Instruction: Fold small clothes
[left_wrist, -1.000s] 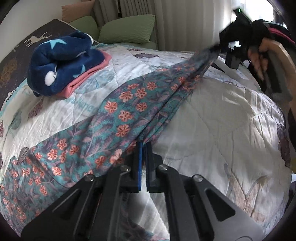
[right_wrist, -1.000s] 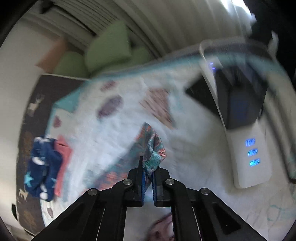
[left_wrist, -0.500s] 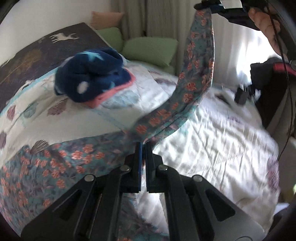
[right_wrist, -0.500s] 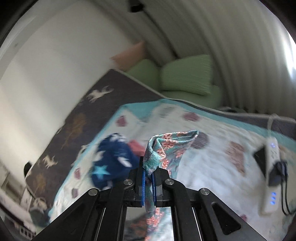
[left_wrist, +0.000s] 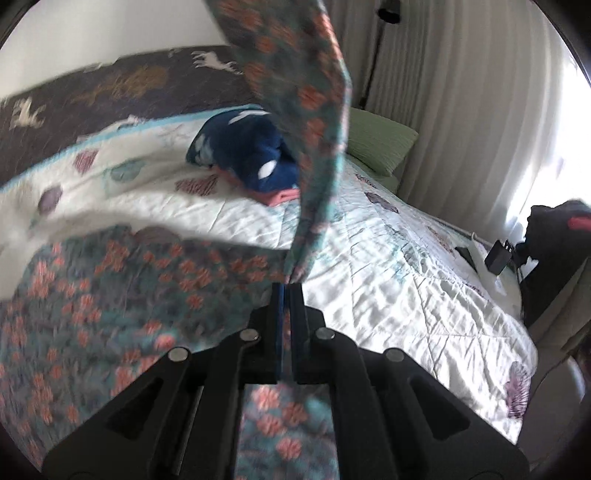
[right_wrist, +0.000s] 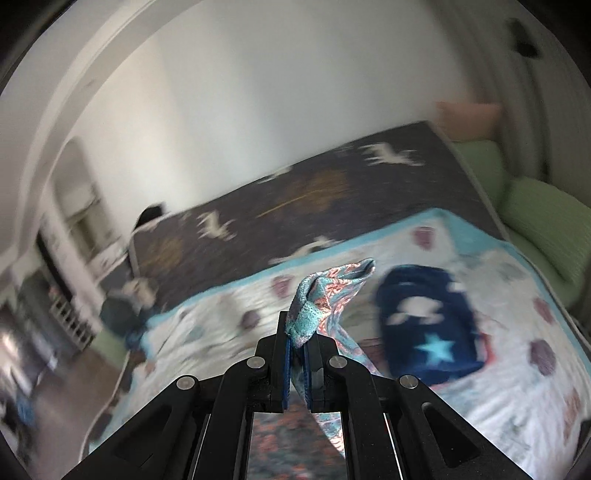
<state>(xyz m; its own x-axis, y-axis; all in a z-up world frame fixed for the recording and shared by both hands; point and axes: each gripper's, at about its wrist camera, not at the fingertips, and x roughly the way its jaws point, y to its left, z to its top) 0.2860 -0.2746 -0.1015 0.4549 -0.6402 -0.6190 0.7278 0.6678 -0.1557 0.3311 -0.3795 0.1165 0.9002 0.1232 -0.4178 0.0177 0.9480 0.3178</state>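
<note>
**Both jaws pinching the floral garment, fold not yet made**

Pressed together on both sides: left gripper (left_wrist: 287, 286) clamped on an edge of the floral garment (left_wrist: 110, 295), right gripper (right_wrist: 298, 334) clamped on a bunched corner of the same cloth. Stretched between the two grips, with one band running steeply up and out of the top of the left wrist view, and the wider part spread low over the quilt (left_wrist: 406, 295) at that view's left. Lifted mostly clear of the bed, then, rather than laid flat.

Already folded, by the look of it: a navy star-print piece (right_wrist: 428, 328) sitting on a pink piece (left_wrist: 280, 195), stacked farther up the quilt near the green pillow (left_wrist: 376, 144).

Judged as early in this garment's turn: held up and opened out, no crease or doubled layer visible yet. Left to do: laying it down or bringing the held ends together, folding smaller, adding to the stack. No other unfolded clothes visible; much of both views blurred.
</note>
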